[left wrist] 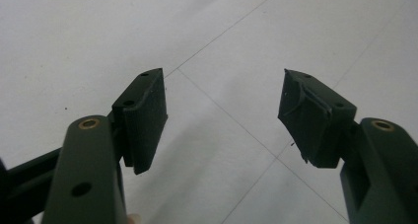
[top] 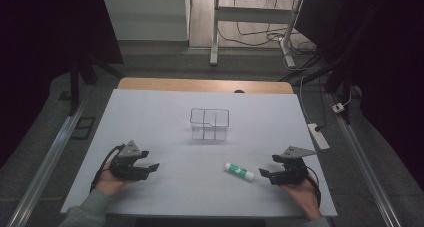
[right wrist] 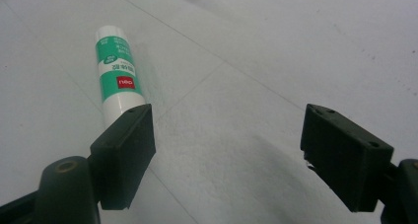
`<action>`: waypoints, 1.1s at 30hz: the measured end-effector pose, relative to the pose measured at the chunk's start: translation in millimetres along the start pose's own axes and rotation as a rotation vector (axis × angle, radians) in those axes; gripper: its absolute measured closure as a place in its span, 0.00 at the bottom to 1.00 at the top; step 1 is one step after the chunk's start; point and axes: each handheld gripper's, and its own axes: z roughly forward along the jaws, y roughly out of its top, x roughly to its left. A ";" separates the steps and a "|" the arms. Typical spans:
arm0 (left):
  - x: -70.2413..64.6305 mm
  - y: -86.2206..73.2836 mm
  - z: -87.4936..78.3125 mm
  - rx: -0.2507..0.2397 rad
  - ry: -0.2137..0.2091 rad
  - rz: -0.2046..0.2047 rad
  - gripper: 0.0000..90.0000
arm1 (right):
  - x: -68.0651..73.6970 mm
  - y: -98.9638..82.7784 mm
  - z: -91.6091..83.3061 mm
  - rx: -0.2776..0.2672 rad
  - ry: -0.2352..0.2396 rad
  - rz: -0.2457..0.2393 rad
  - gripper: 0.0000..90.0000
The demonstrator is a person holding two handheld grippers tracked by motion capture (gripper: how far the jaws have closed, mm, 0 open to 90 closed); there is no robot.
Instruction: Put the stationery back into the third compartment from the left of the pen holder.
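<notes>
One glue stick [top: 239,171] lies flat on the white table [top: 150,117], just beside the right gripper [top: 267,168] at its nine o'clock; in the right gripper view the glue stick [right wrist: 116,72] runs toward eleven o'clock past the left jaw, outside the gap. Both grippers stand wide and hold nothing. The left gripper [top: 150,161] rests well apart at the table's eight o'clock. One clear wire basket [top: 209,124] sits at centre, toward twelve o'clock from the stick. Bare surface surrounds all; the near edge lies close behind both hands.
</notes>
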 end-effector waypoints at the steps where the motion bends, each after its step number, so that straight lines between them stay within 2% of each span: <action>1: -0.3 -0.1 0.2 0.001 0.000 0.001 0.38 | -0.4 0.2 0.0 -0.001 -0.003 0.000 0.23; 8: -1.5 0.4 1.1 0.013 0.001 0.014 0.38 | 1.3 9.4 -1.7 0.012 0.020 -0.012 0.25; 16: -2.9 0.1 1.2 0.020 0.001 0.020 0.37 | 8.8 32.6 3.7 0.097 0.078 -0.071 0.26; 20: -2.2 0.3 2.3 0.022 0.000 0.015 0.37 | 15.1 43.0 9.3 0.168 0.094 -0.119 0.26; 28: -3.2 0.1 3.0 0.027 -0.003 0.019 0.36 | 28.8 54.2 22.7 0.274 0.132 -0.172 0.27; 33: -2.4 0.2 2.7 0.022 -0.002 0.020 0.36 | 37.5 62.3 30.8 0.305 0.148 -0.211 0.27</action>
